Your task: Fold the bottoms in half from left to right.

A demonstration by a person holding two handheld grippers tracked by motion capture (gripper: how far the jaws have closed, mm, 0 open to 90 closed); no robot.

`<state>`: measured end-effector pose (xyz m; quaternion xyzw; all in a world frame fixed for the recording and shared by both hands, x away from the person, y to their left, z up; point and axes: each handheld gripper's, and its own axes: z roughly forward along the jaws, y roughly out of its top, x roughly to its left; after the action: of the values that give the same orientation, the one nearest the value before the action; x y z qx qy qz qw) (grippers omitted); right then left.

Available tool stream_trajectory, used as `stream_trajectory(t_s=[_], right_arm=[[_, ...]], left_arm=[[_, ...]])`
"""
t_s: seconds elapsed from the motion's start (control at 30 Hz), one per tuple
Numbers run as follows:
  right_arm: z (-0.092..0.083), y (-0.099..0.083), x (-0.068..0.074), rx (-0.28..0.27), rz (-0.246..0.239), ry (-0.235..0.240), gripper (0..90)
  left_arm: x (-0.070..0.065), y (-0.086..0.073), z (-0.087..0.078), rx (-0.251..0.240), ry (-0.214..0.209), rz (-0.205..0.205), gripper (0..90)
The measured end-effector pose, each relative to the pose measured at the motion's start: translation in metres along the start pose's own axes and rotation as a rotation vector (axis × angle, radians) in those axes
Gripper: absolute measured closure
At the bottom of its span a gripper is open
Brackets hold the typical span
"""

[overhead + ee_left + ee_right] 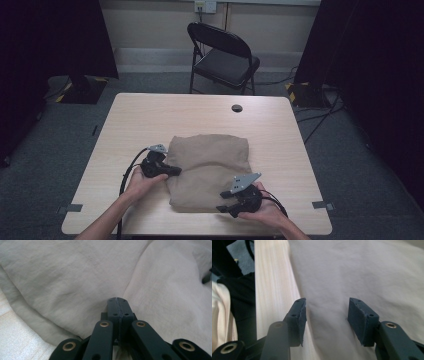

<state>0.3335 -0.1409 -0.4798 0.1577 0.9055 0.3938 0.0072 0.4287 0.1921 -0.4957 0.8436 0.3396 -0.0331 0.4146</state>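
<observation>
While the left gripper [172, 171], jaws together, pins the cloth's [210, 160] left edge, I'd slide the gaping right gripper [223, 208] squarely onto the near hem.

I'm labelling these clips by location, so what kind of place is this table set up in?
Probably a recording room or lab, not a home: a plain light wooden table with a folded tan cloth, black curtains at both sides, a black folding chair against the wall, and grey carpet with loose cables.
</observation>
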Motion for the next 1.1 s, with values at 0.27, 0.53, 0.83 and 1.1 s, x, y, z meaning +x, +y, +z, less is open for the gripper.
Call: stream_trajectory(t_s=[0.27,0.53,0.83,1.1], right_arm=[[-0.018,-0.015,-0.006,0.034,0.010,0.001,51.9],[-0.025,-0.023,-0.007,0.033,-0.005,-0.033,47.2],[-0.017,-0.032,-0.004,-0.004,-0.097,-0.069,54.7],[-0.018,-0.026,-0.008,0.028,-0.089,-0.138,83.8]], left_arm=[[0.005,-0.003,-0.005,-0.001,0.001,-0.008,90.0],[0.006,-0.003,-0.008,-0.001,0.020,-0.010,90.0],[0.007,-0.004,-0.008,-0.004,0.012,-0.016,90.0],[0.005,-0.004,-0.007,0.000,0.010,-0.010,89.5]])
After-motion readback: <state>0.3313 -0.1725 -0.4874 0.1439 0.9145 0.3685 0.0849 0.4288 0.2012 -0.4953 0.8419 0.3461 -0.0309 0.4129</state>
